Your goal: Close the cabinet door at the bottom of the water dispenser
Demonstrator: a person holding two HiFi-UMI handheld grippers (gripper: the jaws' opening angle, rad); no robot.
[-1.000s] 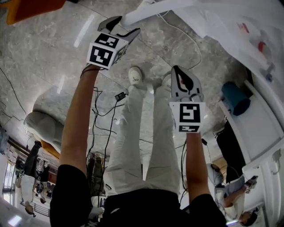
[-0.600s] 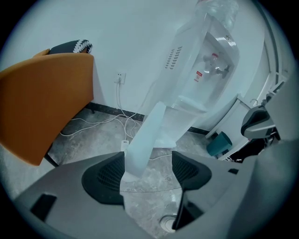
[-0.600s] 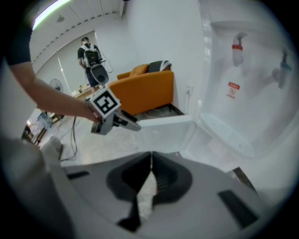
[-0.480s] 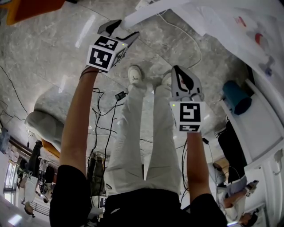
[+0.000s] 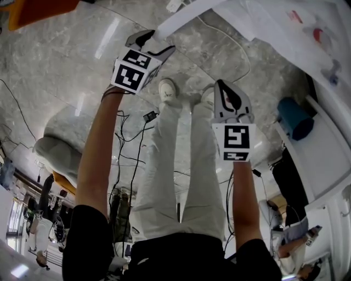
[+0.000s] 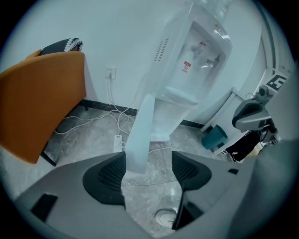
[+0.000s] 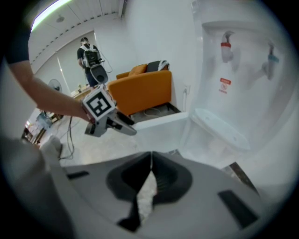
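Water dispenser (image 6: 196, 51): top cut off by the upper edge; red label (image 6: 186, 66) on its front too small to read.

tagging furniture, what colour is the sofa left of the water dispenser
Orange. The sofa shows best in the left gripper view.

A polished grey marbled stone floor (image 5: 66, 71) is seen, with light reflected on it in streaks. A plain white wall (image 6: 117, 32) is edged at its foot by a black skirting strip (image 6: 107, 107). An orange upholstered armchair (image 6: 42, 102) is set near a white wall socket (image 6: 111, 72). White cables (image 6: 88, 122) are strewn across the floor. A long ceiling light strip (image 7: 51, 10) is lit.
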